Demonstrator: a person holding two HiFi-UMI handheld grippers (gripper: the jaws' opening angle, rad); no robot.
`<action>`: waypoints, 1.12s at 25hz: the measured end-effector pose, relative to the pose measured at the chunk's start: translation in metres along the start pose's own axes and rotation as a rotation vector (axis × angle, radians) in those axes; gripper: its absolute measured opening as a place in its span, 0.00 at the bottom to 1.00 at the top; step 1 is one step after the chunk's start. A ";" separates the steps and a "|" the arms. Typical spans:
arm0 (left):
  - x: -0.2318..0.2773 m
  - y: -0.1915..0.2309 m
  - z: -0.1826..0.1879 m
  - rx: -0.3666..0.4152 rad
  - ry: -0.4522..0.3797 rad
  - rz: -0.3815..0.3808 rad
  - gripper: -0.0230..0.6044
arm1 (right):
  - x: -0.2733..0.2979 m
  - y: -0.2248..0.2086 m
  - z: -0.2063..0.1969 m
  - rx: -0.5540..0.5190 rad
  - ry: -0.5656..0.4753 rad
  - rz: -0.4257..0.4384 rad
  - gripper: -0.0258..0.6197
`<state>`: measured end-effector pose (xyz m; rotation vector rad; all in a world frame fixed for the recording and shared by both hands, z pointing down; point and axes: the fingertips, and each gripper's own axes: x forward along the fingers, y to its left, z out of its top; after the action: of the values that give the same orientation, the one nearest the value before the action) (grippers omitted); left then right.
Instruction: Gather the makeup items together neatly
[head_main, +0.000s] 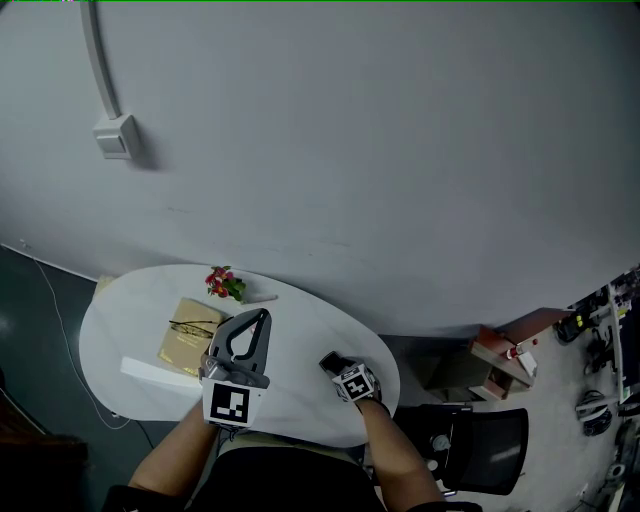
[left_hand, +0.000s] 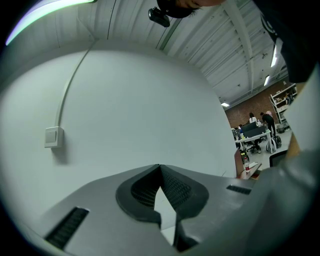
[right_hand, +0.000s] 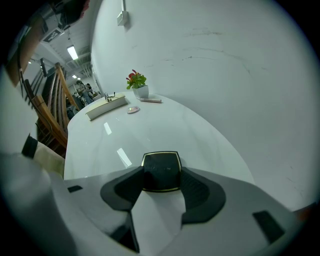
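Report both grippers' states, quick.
Left gripper: closed, nothing between its jaws.
Right gripper: closed on the black compact, pads against its sides.

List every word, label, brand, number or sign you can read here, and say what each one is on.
No text can be read anywhere.
Black compact: a faint mark on its lid, too small to read.
Marker cubes: black-and-white square patterns only, no letters or numbers.
Gold box: too small and distant to show any print.
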<state>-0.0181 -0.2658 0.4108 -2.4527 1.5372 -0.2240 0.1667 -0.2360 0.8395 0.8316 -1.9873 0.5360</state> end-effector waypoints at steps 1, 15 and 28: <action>0.000 -0.002 0.001 0.000 -0.001 -0.001 0.06 | -0.001 -0.001 -0.003 0.000 -0.003 -0.001 0.41; -0.012 -0.019 0.006 -0.017 0.002 0.001 0.06 | -0.023 -0.002 -0.043 0.046 -0.005 -0.015 0.39; -0.029 -0.019 0.011 -0.020 -0.005 0.028 0.06 | -0.037 0.001 -0.056 0.063 -0.022 -0.016 0.39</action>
<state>-0.0112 -0.2304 0.4060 -2.4431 1.5779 -0.1981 0.2120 -0.1867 0.8368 0.8947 -1.9914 0.5852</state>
